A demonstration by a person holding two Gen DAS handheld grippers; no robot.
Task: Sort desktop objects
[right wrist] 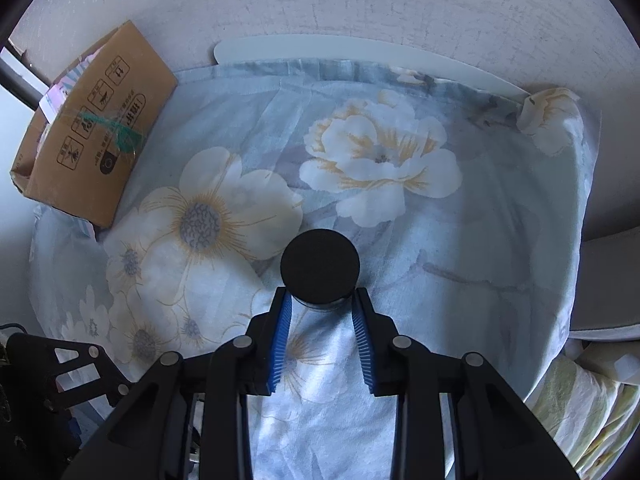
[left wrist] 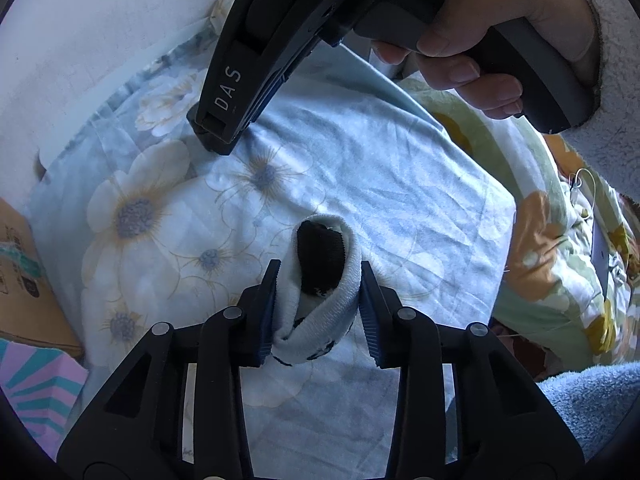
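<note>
My left gripper (left wrist: 320,276) is shut on a rolled pair of socks (left wrist: 320,280), white outside with a black inner part, held just above the blue floral cloth (left wrist: 360,168). My right gripper (right wrist: 320,296) is shut on a small jar with a round black lid (right wrist: 320,266), held upright over the same cloth (right wrist: 460,280). The right gripper also shows in the left wrist view (left wrist: 216,136), held in a hand at the top, with its tip close to the cloth beyond the socks.
A brown cardboard box (right wrist: 92,128) lies at the far left edge of the cloth, next to the white wall; it also shows in the left wrist view (left wrist: 20,280). A green and orange floral quilt (left wrist: 560,260) lies to the right. A pink and teal item (left wrist: 36,388) sits at the lower left.
</note>
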